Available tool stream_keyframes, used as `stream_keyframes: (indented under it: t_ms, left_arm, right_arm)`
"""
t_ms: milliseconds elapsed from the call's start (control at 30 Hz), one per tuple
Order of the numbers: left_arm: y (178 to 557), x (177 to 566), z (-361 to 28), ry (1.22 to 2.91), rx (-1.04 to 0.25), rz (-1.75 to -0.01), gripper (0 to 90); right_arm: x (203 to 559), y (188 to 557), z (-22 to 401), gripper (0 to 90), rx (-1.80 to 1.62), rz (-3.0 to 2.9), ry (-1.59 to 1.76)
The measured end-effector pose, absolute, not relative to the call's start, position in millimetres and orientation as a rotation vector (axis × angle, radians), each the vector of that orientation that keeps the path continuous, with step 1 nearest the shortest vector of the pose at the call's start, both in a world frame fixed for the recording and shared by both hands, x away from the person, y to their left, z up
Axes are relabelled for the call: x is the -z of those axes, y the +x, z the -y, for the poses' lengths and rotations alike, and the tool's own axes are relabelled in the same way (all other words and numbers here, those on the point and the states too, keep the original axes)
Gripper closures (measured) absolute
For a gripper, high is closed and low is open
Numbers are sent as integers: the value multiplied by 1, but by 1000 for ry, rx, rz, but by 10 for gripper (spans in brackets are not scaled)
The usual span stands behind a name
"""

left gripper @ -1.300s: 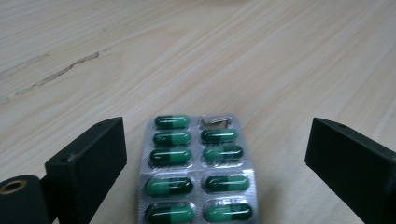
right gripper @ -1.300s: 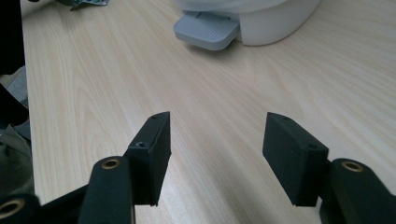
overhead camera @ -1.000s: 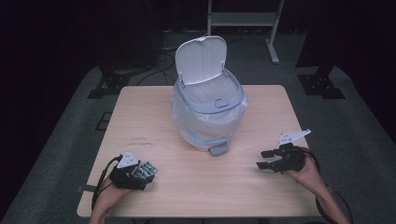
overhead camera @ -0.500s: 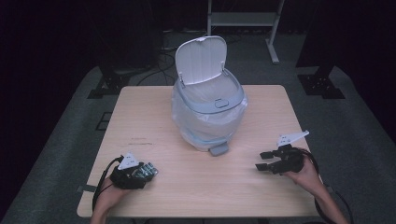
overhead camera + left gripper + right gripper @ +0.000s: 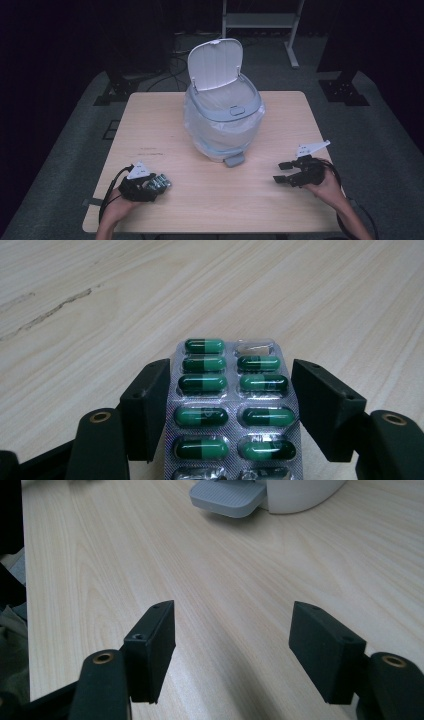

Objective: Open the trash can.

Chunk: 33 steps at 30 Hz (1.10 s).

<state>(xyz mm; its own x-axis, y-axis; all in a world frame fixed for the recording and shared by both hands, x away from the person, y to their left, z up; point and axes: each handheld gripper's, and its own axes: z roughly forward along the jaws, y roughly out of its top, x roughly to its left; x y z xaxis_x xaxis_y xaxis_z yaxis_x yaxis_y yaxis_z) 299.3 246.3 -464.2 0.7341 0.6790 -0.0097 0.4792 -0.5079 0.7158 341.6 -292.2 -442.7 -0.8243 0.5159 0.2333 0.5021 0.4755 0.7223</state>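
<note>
- Left gripper [image 5: 156,184] is lying low on the table [image 5: 210,205], jaws bracketing a blister pack [image 5: 232,405] of green capsules, grip unconfirmed.
- Right gripper [image 5: 281,172] is resting nearby, jaws wide, empty.
- Squeezing the pack's edges evenly should suit the open pedal bin [image 5: 222,117].

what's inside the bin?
The bin stands open, lid up, with a clear bag lining it. Only pale liner shows inside; the rim hides the bottom, so contents are unknown.
</note>
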Motion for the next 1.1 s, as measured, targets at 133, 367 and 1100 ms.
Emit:
stream_keyframes:
  t_ms: [133, 367, 1100]
  left_arm:
    - [299, 458, -243, 2216, -344, -845, 333]
    - [299, 438, -241, 2192, -330, -790, 333]
    - [308, 376, -242, 2212, -283, -751, 333]
  right_arm:
    - [442, 341, 289, 329, -1297, -2687, 911]
    - [441, 342, 287, 328, -1295, -2690, 909]
    - [435, 342, 282, 328, -1308, -2702, 876]
